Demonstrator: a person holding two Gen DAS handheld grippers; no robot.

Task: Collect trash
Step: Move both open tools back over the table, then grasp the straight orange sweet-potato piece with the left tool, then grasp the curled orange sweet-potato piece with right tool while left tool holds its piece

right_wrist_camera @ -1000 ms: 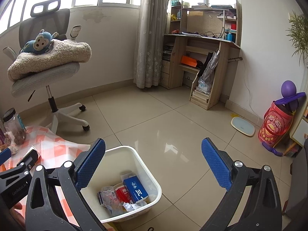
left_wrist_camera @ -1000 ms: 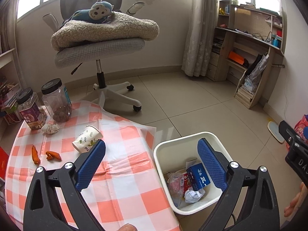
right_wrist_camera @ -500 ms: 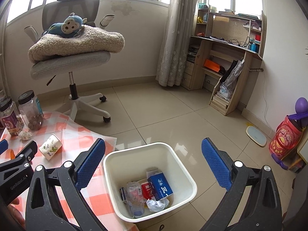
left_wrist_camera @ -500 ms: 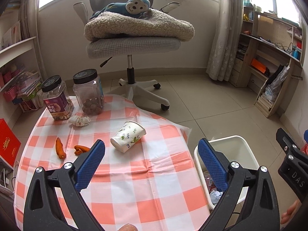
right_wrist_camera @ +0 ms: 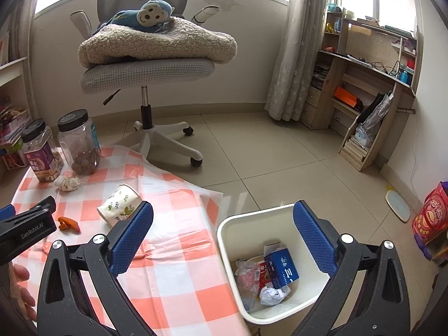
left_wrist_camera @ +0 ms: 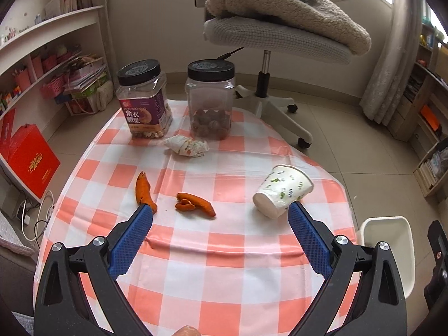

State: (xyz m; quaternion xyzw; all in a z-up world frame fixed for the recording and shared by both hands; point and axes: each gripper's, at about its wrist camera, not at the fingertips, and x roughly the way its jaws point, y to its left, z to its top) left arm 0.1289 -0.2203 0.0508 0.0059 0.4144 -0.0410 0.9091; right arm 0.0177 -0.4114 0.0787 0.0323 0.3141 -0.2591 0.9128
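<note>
Checked tablecloth [left_wrist_camera: 224, 252] now fills the left view: the left gripper [left_wrist_camera: 219, 218], jaws apart and empty, has swung from the bin [right_wrist_camera: 232, 232] toward the orange peel [left_wrist_camera: 196, 204], while the right gripper [right_wrist_camera: 222, 215] hangs open over the bin

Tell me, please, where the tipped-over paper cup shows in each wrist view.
Left wrist: paper cup lies right of centre, by the right fingertip.
Right wrist: paper cup lies left of centre, by the left fingertip.
Shared landmark: the crumpled wrapper before the jars.
</note>
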